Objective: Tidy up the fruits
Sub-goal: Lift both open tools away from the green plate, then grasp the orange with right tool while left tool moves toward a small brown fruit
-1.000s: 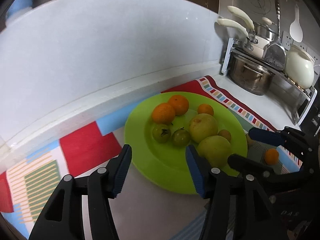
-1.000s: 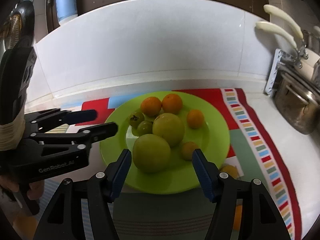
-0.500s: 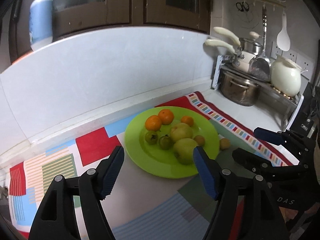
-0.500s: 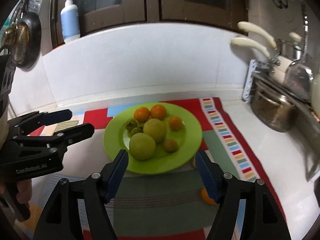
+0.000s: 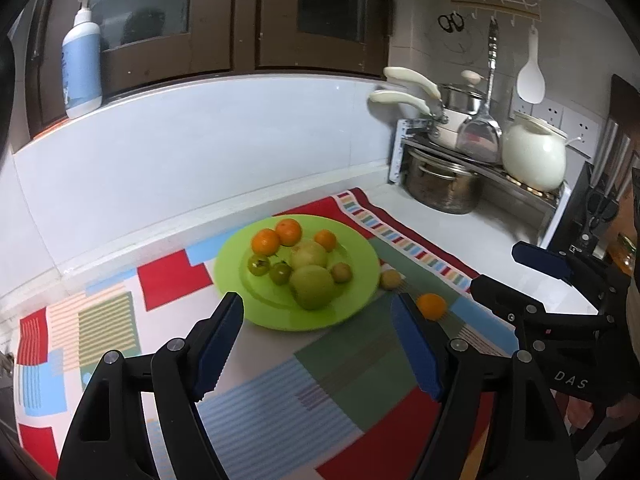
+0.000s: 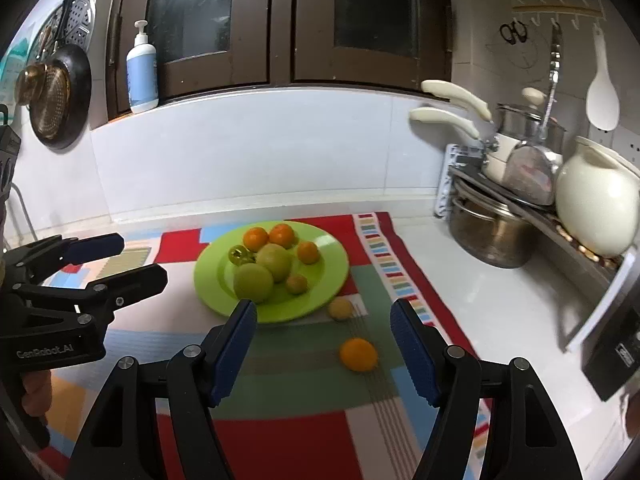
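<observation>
A lime green plate (image 5: 236, 256) (image 6: 332, 264) on a patchwork mat holds three oranges (image 5: 265, 241), two large green fruits (image 5: 312, 286), two small green tomatoes (image 5: 259, 265) and a small brownish fruit (image 5: 341, 272). Off the plate to its right, a small yellowish fruit (image 5: 390, 279) (image 6: 341, 309) and a loose orange (image 5: 431, 306) (image 6: 358, 354) lie on the mat. My left gripper (image 5: 316, 304) (image 6: 138, 260) hovers short of the plate, its jaws opening with nothing between them. My right gripper (image 6: 324, 308) (image 5: 500, 268) is open and holds nothing, near the loose orange.
The patchwork mat (image 6: 280, 432) covers the white counter. At the right a metal rack (image 6: 520, 208) carries pots and a white kettle (image 6: 592, 208). A soap bottle (image 6: 142, 72) stands on the ledge. A pan (image 6: 56, 96) hangs at the left wall.
Both grippers have pulled back and up from the plate, which now looks smaller and farther. Both sets of jaws stand wider. The two loose fruits on the mat have come into view.
</observation>
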Demonstrator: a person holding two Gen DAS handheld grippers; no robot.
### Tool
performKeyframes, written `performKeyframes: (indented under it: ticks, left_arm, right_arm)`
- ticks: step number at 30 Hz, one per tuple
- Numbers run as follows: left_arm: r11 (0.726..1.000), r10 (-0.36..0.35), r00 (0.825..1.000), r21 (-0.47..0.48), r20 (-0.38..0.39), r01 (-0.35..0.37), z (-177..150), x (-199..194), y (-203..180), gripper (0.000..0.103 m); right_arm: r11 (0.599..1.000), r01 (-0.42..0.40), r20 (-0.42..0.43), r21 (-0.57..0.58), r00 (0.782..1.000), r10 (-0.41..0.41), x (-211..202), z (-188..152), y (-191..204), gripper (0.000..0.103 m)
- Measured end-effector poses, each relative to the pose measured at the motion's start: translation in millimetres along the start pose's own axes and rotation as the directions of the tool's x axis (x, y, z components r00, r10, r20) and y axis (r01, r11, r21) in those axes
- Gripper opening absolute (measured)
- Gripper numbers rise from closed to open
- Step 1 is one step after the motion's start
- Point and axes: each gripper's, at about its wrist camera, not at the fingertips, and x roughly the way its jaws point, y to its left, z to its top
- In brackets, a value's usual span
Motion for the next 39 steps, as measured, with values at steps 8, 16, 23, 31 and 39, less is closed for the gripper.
performKeyframes:
  ticks: [8,16,23,31,39]
  left_arm:
    - [1.0,0.001,1.0,0.01,-0.013,-0.001,-6.3,5.8,-22.4,0.076]
    - [0.999,0.041,0.998,0.019,-0.055,-0.04,-14.6,29.3,-35.1,0.076]
    - [0.997,0.055,0.994,0.053,-0.09,-0.05,-26.3,49.7,-43.4,0.076]
    - [0.999,0.029,0.989,0.041,-0.145,-0.023,-34.9,76.4,-48.5,0.076]
    - [1.0,-0.017,0.982,-0.005,-0.187,0.016,-39.0,99.0,-48.2,0.075]
  right_arm:
    - [1.0,0.005,-0.017,-0.006,1.0,-0.005,-8.0,-11.5,-19.4,0.07]
    - [0.999,-0.049,-0.073,-0.016,0.996,0.048,15.4,-22.3,-33.3,0.07]
    - [0.996,-0.084,-0.136,0.005,0.987,0.084,46.4,-36.0,-43.1,0.069]
    - [0.994,-0.105,-0.194,0.006,0.976,0.104,78.6,-45.1,-45.1,0.065]
    - [0.992,-0.123,-0.243,0.032,0.962,0.127,105.3,-50.0,-49.1,0.057]
